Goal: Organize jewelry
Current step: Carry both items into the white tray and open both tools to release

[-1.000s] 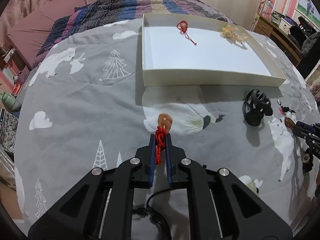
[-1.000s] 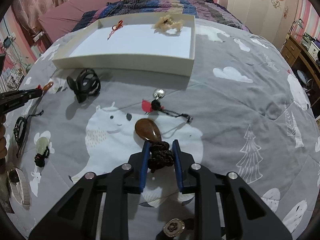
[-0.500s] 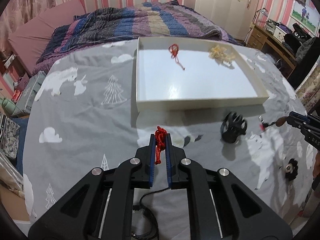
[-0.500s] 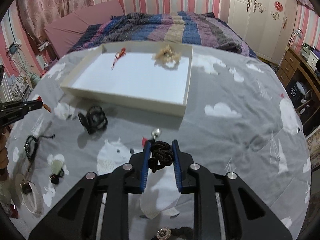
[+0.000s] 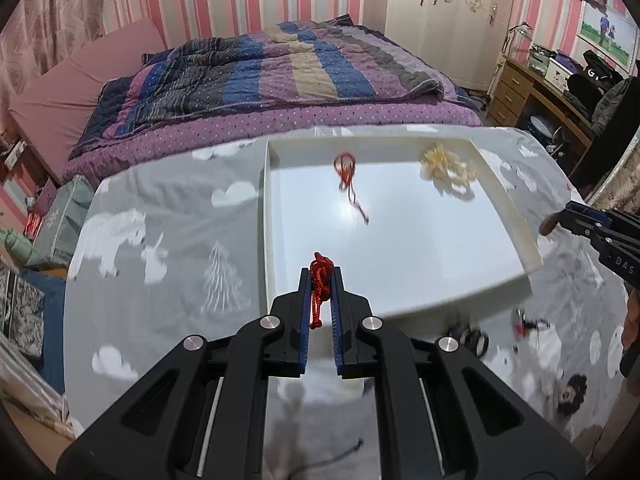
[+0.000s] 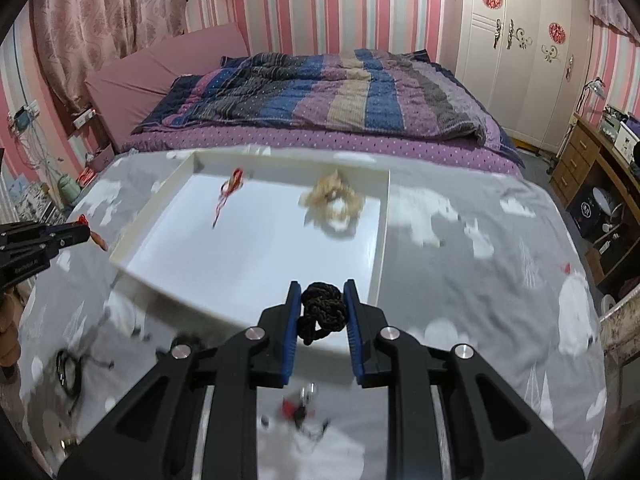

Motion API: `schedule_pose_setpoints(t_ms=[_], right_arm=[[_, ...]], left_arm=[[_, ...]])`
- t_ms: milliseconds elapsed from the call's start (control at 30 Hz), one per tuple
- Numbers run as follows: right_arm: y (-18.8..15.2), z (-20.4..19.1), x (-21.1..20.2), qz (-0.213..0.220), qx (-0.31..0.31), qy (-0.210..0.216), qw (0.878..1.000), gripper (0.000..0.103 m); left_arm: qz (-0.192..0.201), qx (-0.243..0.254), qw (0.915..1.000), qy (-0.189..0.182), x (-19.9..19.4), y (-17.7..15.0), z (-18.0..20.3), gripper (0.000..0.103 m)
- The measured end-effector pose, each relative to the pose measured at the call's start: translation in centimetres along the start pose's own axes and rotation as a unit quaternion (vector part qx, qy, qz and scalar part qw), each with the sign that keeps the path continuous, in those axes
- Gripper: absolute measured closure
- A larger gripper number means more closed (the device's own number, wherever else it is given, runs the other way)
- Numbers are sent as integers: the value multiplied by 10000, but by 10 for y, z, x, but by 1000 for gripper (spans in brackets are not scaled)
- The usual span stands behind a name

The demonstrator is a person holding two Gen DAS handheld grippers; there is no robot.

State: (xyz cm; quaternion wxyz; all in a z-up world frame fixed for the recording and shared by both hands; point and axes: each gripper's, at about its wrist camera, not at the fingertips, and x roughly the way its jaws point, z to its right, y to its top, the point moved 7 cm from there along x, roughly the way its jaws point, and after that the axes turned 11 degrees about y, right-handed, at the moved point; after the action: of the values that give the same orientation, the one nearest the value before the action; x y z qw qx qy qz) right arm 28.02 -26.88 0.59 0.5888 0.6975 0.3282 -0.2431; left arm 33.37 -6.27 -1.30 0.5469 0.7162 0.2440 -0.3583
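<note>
Left gripper (image 5: 321, 280) clamped on red braided cord (image 5: 320, 280); right gripper (image 6: 322, 300) pinching black knotted cord (image 6: 322, 312) — both soft, light. Pendants (hanging unseen) may swing — grip at knots, over white tray (image 5: 516, 220).

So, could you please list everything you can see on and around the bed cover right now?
White tray: one, white, on the grey printed cover.
Red cord piece: one, red, inside the tray near its far wall.
Cream bead piece: one, cream, inside the tray at the far end.
Loose pieces: several, dark and red, blurred, on the cover in front of the tray.
Grey cover: one, grey with white clouds, trees and animals.
Striped quilt: one, blue, purple and tan, on the bed behind.
Wardrobe: one, cream, far right.
Red knotted cord: one, red, clamped in the left tool.
Black knotted cord: one, black, clamped in the right tool.
</note>
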Motion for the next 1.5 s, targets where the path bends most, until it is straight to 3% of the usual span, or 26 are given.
schedule_pose_setpoints(t_ms=[367, 700, 1000, 1233, 1500], right_arm=[[67, 0, 67, -19, -7, -203, 9998, 81], [92, -1, 147, -171, 343, -112, 9992, 81], [98, -2, 186, -68, 666, -57, 9977, 81], [81, -7, 209, -575, 590, -131, 9965, 81], [74, -2, 218, -728, 634, -166, 9952, 81]], left_arm=[[-151, 1, 9998, 147, 70, 52, 8, 96], [-408, -257, 9988, 97, 141, 96, 11, 96], [-493, -341, 9980, 209, 170, 106, 19, 95], [-580, -279, 9979, 77, 173, 99, 33, 92], [-896, -263, 9956, 110, 189, 84, 42, 92]])
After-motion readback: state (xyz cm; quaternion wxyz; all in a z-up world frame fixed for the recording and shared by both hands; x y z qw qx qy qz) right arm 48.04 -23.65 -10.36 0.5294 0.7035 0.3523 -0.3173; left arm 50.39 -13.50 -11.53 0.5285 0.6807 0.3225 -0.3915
